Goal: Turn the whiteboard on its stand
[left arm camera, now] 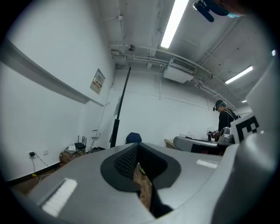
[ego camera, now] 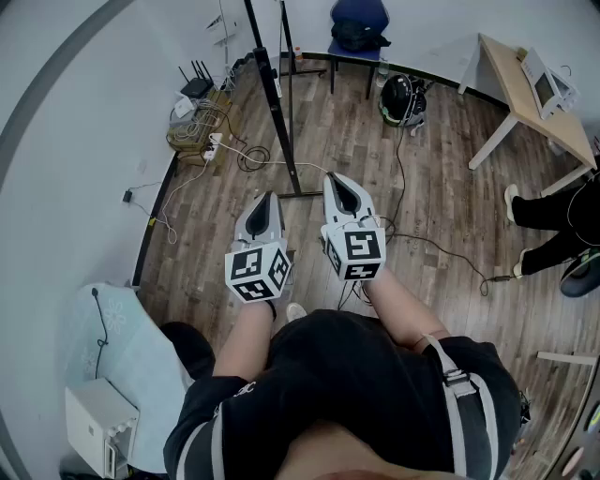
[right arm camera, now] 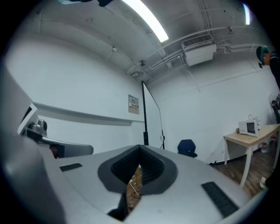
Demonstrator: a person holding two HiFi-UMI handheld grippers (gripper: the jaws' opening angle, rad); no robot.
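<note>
Both claws sit closed and empty, held level side by side by a person in a black shirt [ego camera: 375,375]. The left claw [ego camera: 266,199] has its jaws pressed together with nothing between them, only floorboards showing through the slit behind the tips. The right claw [ego camera: 339,180] looks the same, tips meeting on nothing. Each carries its cube of square markers [ego camera: 258,272] at the wrist end.

Just ahead stands the whiteboard [ego camera: 273,94] on its stand, turned edge-on to the person, so that it reads as thin black uprights rising from a black foot on the wooden floor [ego camera: 441,187]. In the head view that foot shows between the two claw tips. The left gripper view catches the whiteboard as a dark post [left arm camera: 120,109] leaning toward the ceiling; in the right gripper view it is a slim black line [right arm camera: 144,113] against the white wall.

Farther off lie cables [ego camera: 211,141] and a router [ego camera: 195,86] by the wall, a blue chair [ego camera: 356,28], a black helmet [ego camera: 398,98], a wooden table [ego camera: 511,70], and a second person's legs [ego camera: 553,216].
</note>
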